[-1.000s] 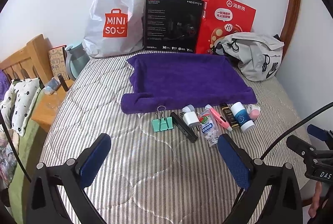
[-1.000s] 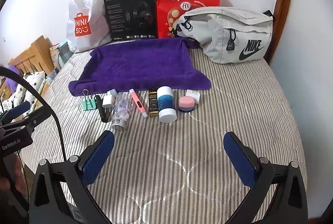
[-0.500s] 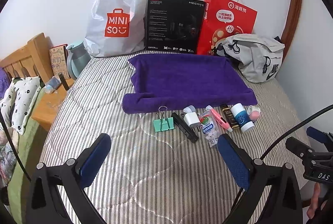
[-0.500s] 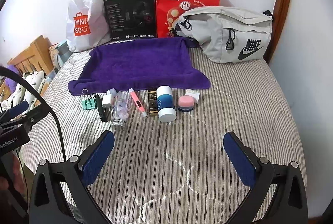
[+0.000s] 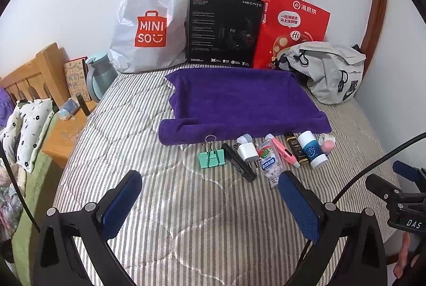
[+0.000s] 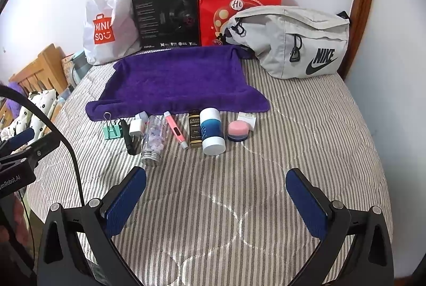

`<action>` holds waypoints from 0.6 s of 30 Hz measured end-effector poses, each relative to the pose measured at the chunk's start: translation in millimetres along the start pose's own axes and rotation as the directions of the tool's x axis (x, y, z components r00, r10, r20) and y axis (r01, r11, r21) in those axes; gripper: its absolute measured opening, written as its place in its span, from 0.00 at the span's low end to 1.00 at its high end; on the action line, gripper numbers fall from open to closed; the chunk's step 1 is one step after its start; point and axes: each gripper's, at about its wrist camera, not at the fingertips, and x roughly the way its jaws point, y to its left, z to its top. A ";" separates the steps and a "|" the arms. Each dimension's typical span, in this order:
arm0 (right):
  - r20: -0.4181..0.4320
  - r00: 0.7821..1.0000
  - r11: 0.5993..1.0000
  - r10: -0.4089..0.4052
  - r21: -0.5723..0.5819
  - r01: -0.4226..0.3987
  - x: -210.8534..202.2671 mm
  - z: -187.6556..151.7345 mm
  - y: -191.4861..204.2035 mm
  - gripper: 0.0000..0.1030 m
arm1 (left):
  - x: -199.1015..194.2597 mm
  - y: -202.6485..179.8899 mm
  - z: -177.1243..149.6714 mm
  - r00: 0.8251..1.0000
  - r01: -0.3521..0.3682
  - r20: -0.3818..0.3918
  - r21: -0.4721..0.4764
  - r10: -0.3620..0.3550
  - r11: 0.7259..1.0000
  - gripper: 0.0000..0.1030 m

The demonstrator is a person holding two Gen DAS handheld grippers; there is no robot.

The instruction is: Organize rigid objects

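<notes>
Nothing looks organized yet: the small rigid objects (image 6: 183, 131) lie in a row on the bed (image 6: 306, 131), just before the bare purple towel (image 6: 175, 78). Left tool (image 5: 210, 199) and right tool (image 6: 215, 195) hover spread, empty.

Along the wall at the top of the frame are stood a white Miniso bag (image 5: 149, 28), a black box (image 5: 225, 32), a red paper bag (image 5: 293, 28) and, rightmost, a grey waist bag (image 6: 295, 42). At far left what may be a teal jug (image 5: 96, 77) is seen.
</notes>
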 end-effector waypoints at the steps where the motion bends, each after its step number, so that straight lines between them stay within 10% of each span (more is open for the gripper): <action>1: 0.000 1.000 1.000 0.002 -0.001 -0.002 -0.1 0.2 0.4 1.00 | 0.3 -0.7 0.6 1.000 -0.001 0.000 0.001 0.001 1.000 1.00; 18: -0.032 0.999 1.000 0.022 -0.005 -0.022 20.2 3.0 -5.3 1.00 | 23.7 13.8 6.5 0.999 -0.028 -0.040 -0.050 0.026 0.998 1.00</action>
